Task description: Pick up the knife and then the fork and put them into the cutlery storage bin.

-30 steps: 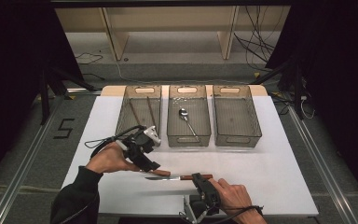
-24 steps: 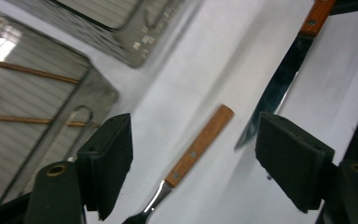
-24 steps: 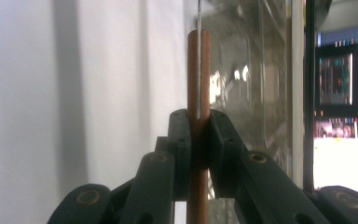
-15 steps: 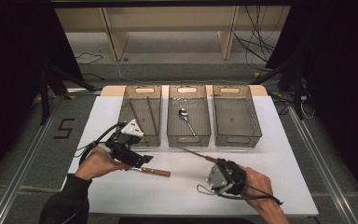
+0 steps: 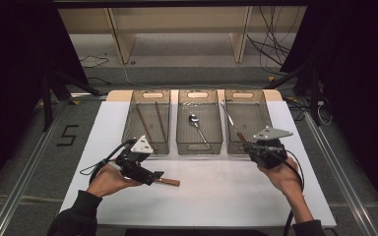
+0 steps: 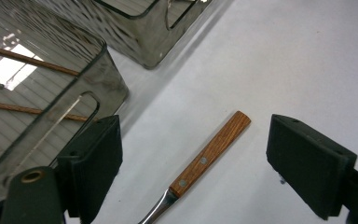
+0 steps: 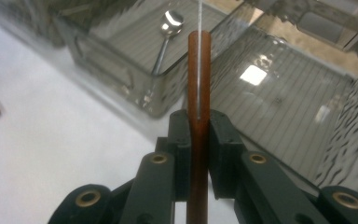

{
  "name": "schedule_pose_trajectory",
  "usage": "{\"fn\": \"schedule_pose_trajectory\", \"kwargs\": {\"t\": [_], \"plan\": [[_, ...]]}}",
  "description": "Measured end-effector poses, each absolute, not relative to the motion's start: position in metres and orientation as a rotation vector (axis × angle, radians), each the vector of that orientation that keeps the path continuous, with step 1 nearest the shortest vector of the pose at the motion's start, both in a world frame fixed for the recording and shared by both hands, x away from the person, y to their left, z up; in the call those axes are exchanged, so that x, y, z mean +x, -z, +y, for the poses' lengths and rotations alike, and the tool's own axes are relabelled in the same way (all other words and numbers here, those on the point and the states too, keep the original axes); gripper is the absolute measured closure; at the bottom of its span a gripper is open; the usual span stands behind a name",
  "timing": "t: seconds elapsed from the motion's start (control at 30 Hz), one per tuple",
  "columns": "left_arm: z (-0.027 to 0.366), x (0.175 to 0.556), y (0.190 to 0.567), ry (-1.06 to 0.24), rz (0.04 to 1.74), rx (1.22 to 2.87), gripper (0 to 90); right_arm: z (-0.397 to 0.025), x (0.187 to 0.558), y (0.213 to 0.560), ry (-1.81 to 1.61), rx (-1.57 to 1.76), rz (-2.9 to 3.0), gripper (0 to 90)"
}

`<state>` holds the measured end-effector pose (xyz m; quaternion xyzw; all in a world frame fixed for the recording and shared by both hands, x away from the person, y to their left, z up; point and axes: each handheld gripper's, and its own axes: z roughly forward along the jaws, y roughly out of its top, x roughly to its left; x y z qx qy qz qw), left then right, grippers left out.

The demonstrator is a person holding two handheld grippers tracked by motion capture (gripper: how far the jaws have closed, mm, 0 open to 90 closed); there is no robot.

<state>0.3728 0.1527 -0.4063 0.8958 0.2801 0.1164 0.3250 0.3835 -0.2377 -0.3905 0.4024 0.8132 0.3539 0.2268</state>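
Right gripper [image 7: 199,126] clamped tight on a wooden-handled knife [image 7: 199,70], handle standing straight up between the jaws. Behind it, a spoon [image 7: 168,32] lies in a clear bin [image 7: 121,70]; another clear bin [image 7: 279,102] alongside.

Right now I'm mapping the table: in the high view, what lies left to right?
Left gripper → wooden handle → spoon → right gripper.

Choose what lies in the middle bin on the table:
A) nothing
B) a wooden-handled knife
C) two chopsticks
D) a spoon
D: a metal spoon lies in the middle bin; the thin brown sticks are in the left bin.
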Motion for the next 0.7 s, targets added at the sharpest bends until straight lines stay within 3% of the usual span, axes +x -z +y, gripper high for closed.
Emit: {"fn": "schedule_pose_trajectory", "kwargs": {"t": [0.7], "plan": [[0.156,0.367,0.428,-0.318,0.746,2.327,16.8,-0.259,0.468,0.376,-1.090,1.606,2.137,81.1]]}}
